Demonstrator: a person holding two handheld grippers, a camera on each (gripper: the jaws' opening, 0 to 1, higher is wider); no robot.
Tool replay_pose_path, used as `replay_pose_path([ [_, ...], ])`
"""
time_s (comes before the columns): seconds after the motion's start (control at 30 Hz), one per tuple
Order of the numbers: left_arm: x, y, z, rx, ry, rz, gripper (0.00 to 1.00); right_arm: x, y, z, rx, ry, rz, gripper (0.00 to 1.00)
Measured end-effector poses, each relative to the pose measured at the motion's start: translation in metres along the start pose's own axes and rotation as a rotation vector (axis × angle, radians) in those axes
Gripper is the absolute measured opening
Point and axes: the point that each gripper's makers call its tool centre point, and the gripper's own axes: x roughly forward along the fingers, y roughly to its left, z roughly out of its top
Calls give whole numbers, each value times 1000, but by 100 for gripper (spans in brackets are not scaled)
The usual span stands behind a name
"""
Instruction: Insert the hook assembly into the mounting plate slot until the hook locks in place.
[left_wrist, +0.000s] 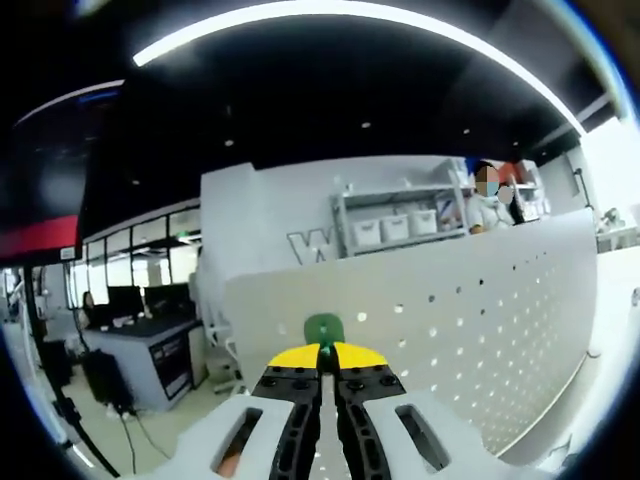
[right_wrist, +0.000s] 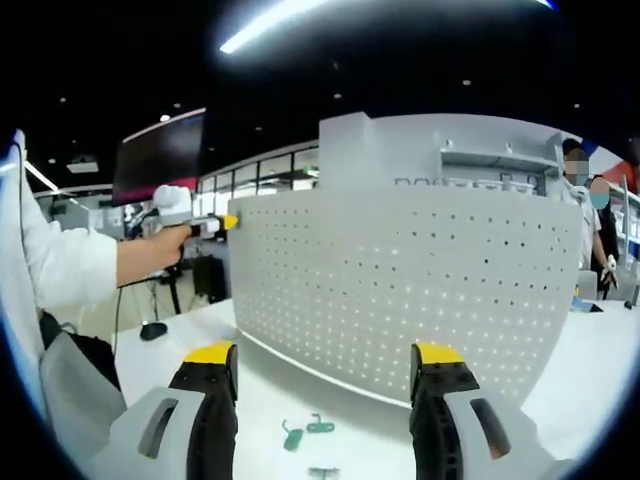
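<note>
- Left gripper: at bottom centre of the left gripper view, its yellow-tipped jaws are clenched on a green hook that stands up just above the tips.
- Pegboard: a white perforated mounting plate fills the lower right of the left gripper view, right behind the held hook.
- Right gripper: in the right gripper view its jaws stand released, wide apart, along the bottom edge.
- Spare hooks: two small green hooks lie on the white table between the jaws, in front of the pegboard.
- Person's hand: at centre left of the right gripper view, it holds the left gripper at the pegboard's upper left corner.
</note>
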Motion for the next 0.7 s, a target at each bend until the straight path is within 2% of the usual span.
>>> replay_pose_path([
  [0.23,1,0,-1,47,0,-6,3,0,-1,-1,2,2,-4,70],
  [0.43,1,0,-2,57,-6,-7,4,1,1,-1,1,2,-2,71],
  [0.7,2,1,-5,25,6,-19,5,-1,-1,-1,3,2,-6,71],
])
